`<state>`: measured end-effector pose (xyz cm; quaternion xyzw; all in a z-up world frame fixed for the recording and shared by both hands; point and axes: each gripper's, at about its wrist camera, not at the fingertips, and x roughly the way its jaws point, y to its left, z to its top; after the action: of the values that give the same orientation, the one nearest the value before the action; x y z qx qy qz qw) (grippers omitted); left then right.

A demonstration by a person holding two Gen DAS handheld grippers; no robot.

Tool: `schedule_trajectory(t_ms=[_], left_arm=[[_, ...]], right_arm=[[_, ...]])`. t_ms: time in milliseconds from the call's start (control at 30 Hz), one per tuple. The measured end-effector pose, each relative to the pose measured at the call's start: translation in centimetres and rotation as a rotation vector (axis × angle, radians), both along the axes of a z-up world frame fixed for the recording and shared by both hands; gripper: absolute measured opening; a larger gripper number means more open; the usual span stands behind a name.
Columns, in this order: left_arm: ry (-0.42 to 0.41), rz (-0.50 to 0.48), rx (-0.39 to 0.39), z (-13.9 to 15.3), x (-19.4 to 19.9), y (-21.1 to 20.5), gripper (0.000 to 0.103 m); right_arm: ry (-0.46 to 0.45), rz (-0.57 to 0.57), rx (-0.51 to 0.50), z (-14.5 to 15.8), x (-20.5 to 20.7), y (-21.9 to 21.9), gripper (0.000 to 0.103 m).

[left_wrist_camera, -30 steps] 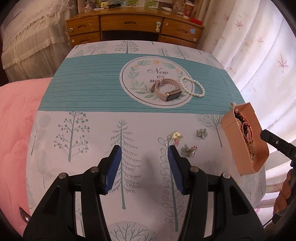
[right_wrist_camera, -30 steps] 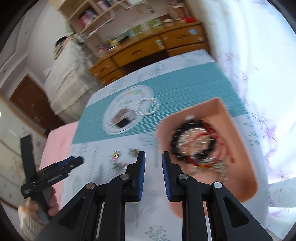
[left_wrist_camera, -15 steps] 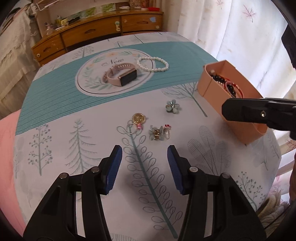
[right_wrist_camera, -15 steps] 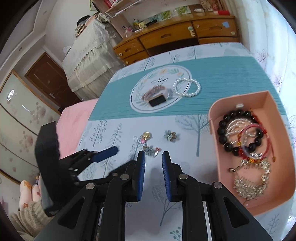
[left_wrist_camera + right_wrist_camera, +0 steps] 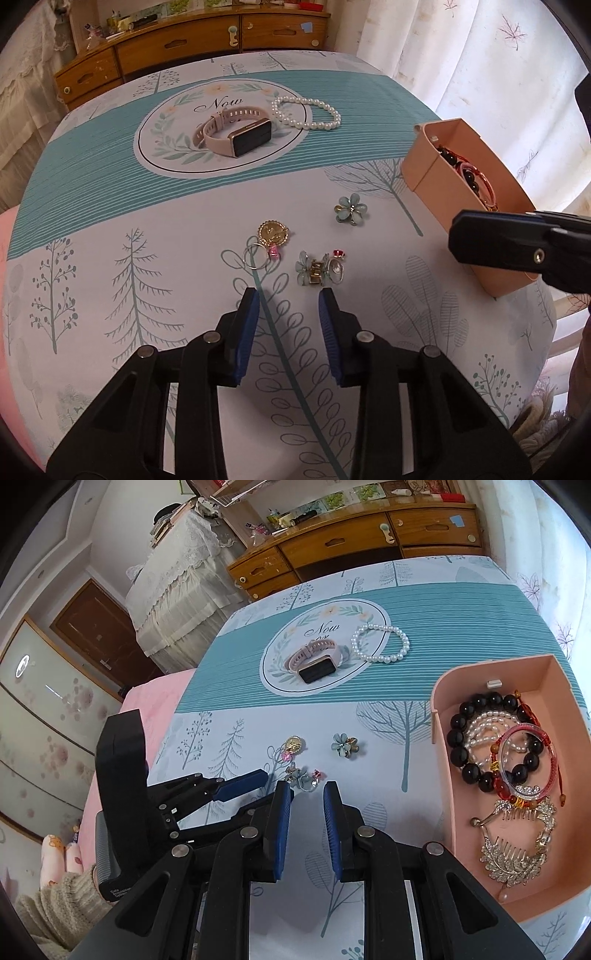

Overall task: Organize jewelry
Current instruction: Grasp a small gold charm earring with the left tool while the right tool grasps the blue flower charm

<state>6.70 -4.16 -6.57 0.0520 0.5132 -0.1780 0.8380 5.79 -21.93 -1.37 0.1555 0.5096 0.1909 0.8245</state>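
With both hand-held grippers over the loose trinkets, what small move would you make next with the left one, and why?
Probably ease the left hand-held gripper forward and down onto the ring cluster. Its jaws, which have just been closing, hold nothing, and the cluster lies just ahead of its tips, loose on the cloth outside the pink box.

Wooden dresser (image 5: pixel 192 48) beyond the tree-print tablecloth (image 5: pixel 110 280), white curtain (image 5: pixel 461 59) alongside, pink bedding (image 5: pixel 155 705) at left.

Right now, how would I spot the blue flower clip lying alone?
Start at the pink box on the tablecloth's right side. Just left of it lies the flower clip, pale blue petals, alone. Its lookalike sits lower left, tangled with rings.
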Motion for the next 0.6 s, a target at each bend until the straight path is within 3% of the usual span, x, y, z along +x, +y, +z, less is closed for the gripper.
schedule_trajectory(t_ms=[600], left_arm=[[-0.016,0.004,0.007,-0.1,1.1,-1.2,0.03]], right_arm=[[0.013,-0.008,0.0,-0.8,0.4,0.0,0.019]])
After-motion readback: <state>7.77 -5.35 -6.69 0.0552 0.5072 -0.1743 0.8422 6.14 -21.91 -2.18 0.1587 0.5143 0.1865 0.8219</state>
